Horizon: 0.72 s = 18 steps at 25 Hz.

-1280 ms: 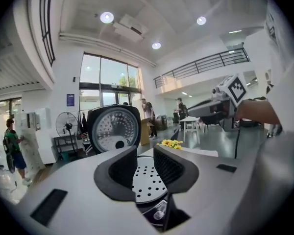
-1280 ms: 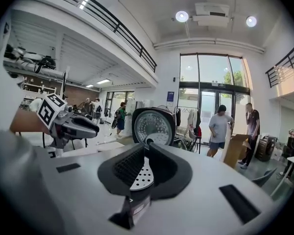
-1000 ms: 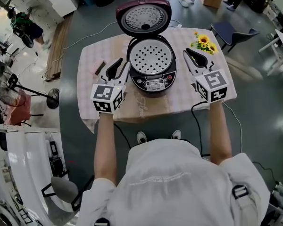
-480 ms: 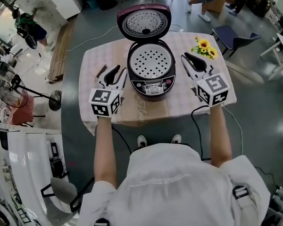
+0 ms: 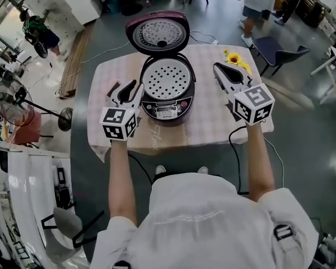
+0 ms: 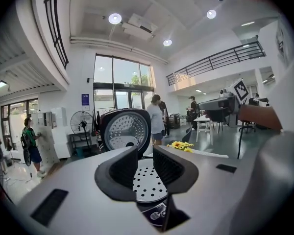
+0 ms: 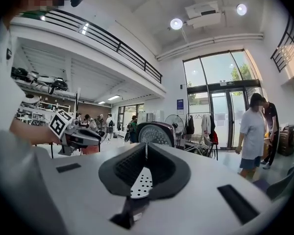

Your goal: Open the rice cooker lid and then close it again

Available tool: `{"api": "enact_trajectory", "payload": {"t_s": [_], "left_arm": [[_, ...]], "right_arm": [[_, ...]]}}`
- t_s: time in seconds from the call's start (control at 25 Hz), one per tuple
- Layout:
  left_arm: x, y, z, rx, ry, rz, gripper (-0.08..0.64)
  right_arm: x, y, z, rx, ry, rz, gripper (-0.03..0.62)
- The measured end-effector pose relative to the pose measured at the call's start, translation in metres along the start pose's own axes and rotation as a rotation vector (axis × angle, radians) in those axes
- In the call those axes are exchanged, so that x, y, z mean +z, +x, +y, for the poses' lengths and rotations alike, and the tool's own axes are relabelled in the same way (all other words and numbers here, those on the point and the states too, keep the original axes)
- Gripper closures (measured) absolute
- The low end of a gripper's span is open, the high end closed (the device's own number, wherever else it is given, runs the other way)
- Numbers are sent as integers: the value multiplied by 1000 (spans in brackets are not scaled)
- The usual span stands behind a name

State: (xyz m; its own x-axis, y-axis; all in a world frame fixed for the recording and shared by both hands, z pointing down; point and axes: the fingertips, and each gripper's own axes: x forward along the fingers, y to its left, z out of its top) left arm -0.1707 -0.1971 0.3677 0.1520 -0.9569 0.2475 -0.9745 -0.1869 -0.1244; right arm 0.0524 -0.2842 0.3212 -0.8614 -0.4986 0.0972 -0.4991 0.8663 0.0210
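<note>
The rice cooker (image 5: 167,91) sits mid-worktop (image 5: 213,125), lid (image 5: 158,33) upright behind it, flanked by the empty left gripper (image 5: 133,88), jaws slightly apart, and right gripper (image 5: 219,69), jaws just closed on nothing, probably freed to push it shut

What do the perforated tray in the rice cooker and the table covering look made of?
Perforated tray: pale matte metal, probably aluminium, judging by its even grey sheen and punched holes. Table covering: likely soft checked cloth; its edge hangs and drapes.
</note>
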Motion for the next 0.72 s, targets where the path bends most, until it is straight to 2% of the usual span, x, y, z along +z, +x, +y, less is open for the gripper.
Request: {"api": "enact_trajectory", "payload": {"t_s": [0.32, 0.56, 0.72], "left_arm": [[-3, 8, -23, 61, -6, 79, 453], [-10, 20, -17, 64, -19, 113, 453], [-15, 34, 5, 68, -27, 114, 453]], "right_arm": [[-3, -3, -22, 95, -3, 3, 558], [-18, 16, -47, 67, 61, 52, 565], [-24, 39, -53, 49, 40, 75, 563]]}}
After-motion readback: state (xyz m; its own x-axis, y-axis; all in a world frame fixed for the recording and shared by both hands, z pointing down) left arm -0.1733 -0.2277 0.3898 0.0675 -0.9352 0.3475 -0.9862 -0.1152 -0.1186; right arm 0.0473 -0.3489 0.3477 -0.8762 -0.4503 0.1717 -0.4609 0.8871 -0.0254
